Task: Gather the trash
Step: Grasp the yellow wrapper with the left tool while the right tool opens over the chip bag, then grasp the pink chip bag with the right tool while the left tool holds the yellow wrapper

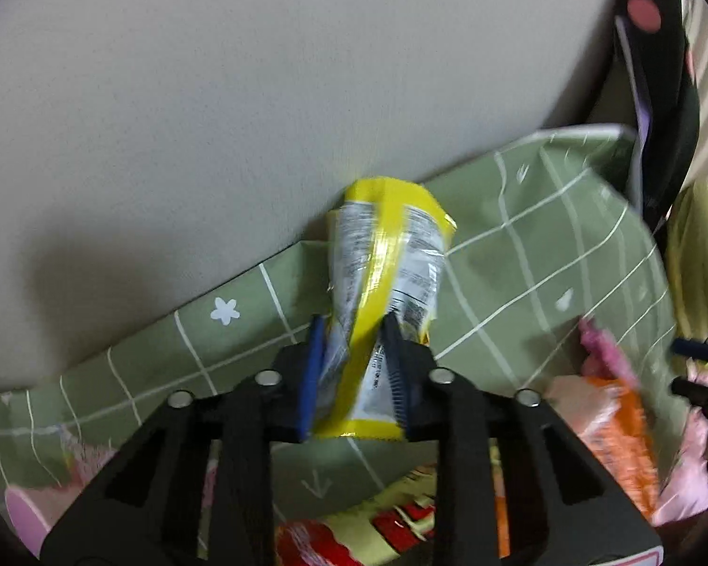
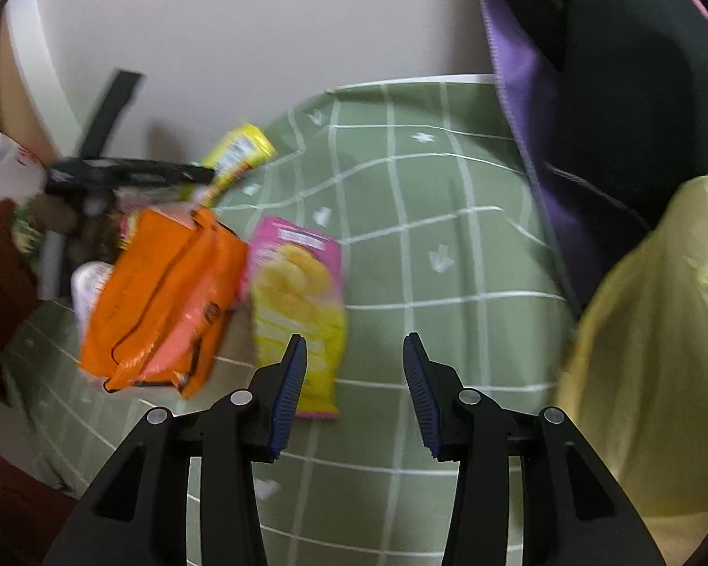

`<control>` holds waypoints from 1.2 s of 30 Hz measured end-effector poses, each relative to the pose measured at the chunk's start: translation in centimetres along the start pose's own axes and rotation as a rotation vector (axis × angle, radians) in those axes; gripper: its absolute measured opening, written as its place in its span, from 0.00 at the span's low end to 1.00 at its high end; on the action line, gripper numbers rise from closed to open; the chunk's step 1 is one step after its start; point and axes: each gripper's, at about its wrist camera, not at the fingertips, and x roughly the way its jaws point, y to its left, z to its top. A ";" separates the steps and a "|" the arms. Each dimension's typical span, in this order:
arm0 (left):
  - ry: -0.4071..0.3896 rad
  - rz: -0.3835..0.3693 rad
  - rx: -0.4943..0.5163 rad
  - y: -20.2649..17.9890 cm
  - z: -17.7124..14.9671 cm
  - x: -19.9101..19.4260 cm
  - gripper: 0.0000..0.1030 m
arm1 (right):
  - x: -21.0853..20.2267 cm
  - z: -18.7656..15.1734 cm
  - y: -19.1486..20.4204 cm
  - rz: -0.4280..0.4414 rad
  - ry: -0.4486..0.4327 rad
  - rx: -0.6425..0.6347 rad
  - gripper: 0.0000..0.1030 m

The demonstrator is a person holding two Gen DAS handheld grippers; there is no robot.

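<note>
Left gripper (image 1: pixel 354 330) pinches yellow wrapper (image 1: pixel 387 259) over green cloth (image 1: pixel 543 254), near wall | Right gripper (image 2: pixel 354 353) gapes empty above cloth | Pink packet (image 2: pixel 297 302) beside orange bag (image 2: pixel 165 297) on cloth

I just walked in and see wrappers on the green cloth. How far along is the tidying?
Nothing visibly binned yet. In hand: the left tool is pinching a yellow wrapper. The right tool is open and empty above the green cloth. Left to collect: the orange packet and the pink-and-yellow snack bag, plus more wrappers at the left view's lower edge.
</note>
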 end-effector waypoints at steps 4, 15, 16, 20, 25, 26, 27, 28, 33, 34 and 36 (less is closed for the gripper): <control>-0.073 0.010 -0.089 0.2 -0.3 -3.4 0.12 | -0.7 0.1 -0.4 0.002 -0.017 0.019 0.39; -0.153 -0.055 -0.221 -3.5 -4.7 -11.3 0.13 | 2.7 0.4 -0.6 0.111 -0.019 0.117 0.39; -0.146 -0.054 -0.224 -3.6 -5.4 -11.3 0.13 | 3.1 0.2 -0.6 0.109 -0.011 0.120 0.39; -0.108 -0.017 -0.232 -4.5 -7.0 -11.7 0.13 | 4.7 -0.1 0.1 0.107 0.009 0.114 0.39; -0.099 -0.008 -0.229 -5.0 -7.6 -12.1 0.13 | 5.3 0.4 1.3 0.113 -0.006 0.064 0.39; -0.098 -0.006 -0.222 -5.2 -7.6 -12.2 0.13 | 5.3 0.7 1.4 0.117 -0.014 0.060 0.39; -0.097 -0.007 -0.216 -5.5 -7.6 -12.2 0.13 | 5.1 0.9 1.4 0.125 -0.025 0.063 0.39; -0.098 -0.007 -0.209 -5.6 -7.7 -12.5 0.13 | 4.8 1.3 1.4 0.144 -0.041 0.075 0.39; -0.103 0.000 -0.181 -6.0 -7.9 -12.9 0.14 | 2.7 0.7 1.8 0.159 -0.063 0.104 0.39; -0.099 -0.010 -0.188 -6.0 -8.0 -12.7 0.14 | 2.6 0.4 2.1 0.141 -0.066 0.095 0.39; -0.081 -0.036 -0.206 -6.0 -8.1 -12.1 0.14 | 3.2 -0.4 2.9 0.123 -0.049 0.072 0.39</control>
